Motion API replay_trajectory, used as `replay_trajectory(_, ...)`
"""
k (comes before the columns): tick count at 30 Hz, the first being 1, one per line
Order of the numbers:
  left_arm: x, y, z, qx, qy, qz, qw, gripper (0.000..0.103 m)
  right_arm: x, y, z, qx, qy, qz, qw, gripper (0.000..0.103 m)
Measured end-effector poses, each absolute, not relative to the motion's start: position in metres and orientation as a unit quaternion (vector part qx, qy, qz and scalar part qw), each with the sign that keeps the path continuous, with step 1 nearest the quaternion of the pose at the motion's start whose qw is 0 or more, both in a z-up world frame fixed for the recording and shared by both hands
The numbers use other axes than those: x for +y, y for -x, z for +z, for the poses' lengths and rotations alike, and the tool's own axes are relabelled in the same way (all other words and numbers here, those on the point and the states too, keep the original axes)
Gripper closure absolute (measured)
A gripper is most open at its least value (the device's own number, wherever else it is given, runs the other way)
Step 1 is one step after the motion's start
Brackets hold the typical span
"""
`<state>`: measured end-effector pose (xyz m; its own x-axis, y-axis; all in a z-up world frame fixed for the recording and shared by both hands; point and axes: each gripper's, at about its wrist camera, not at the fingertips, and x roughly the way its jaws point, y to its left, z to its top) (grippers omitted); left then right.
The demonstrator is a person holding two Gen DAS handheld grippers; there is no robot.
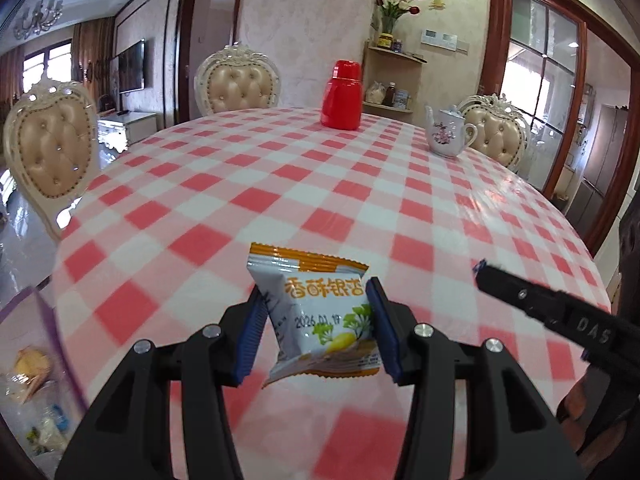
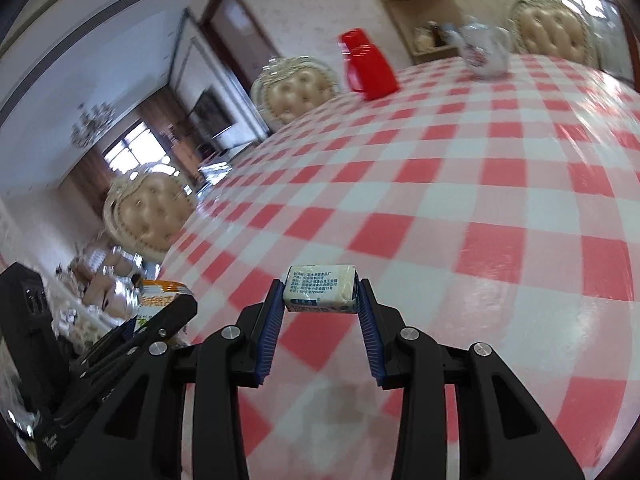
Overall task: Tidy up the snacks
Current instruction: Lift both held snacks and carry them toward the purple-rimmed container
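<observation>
My left gripper (image 1: 318, 308) is shut on an orange-and-white snack packet (image 1: 320, 312) with Chinese print and holds it above the checked tablecloth (image 1: 280, 184). My right gripper (image 2: 320, 292) is shut on a small pale wrapped candy bar (image 2: 320, 288), held by its two ends above the cloth. In the left wrist view one finger of the right gripper (image 1: 540, 304) shows at the right. In the right wrist view the left gripper (image 2: 132, 340) with its packet (image 2: 160, 298) shows at the lower left.
A red jug (image 1: 342, 96) and a white floral teapot (image 1: 446, 132) stand at the table's far side. Padded chairs (image 1: 52, 148) ring the table. A clear container with a purple edge (image 1: 36, 364), holding several snacks, sits at the lower left.
</observation>
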<state>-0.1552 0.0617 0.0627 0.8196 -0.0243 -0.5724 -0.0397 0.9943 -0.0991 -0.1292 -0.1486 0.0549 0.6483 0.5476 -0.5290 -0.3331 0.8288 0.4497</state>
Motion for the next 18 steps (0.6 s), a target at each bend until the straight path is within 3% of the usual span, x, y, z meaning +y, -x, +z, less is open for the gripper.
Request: replay_trajectory(18, 0.181, 0.241, 0.074, 0.320, 0.038, 0.068, 0.944, 0.054, -0.014, 0.203, 0.073, 0.339, -0.019, 0.375, 0.862, 0.067)
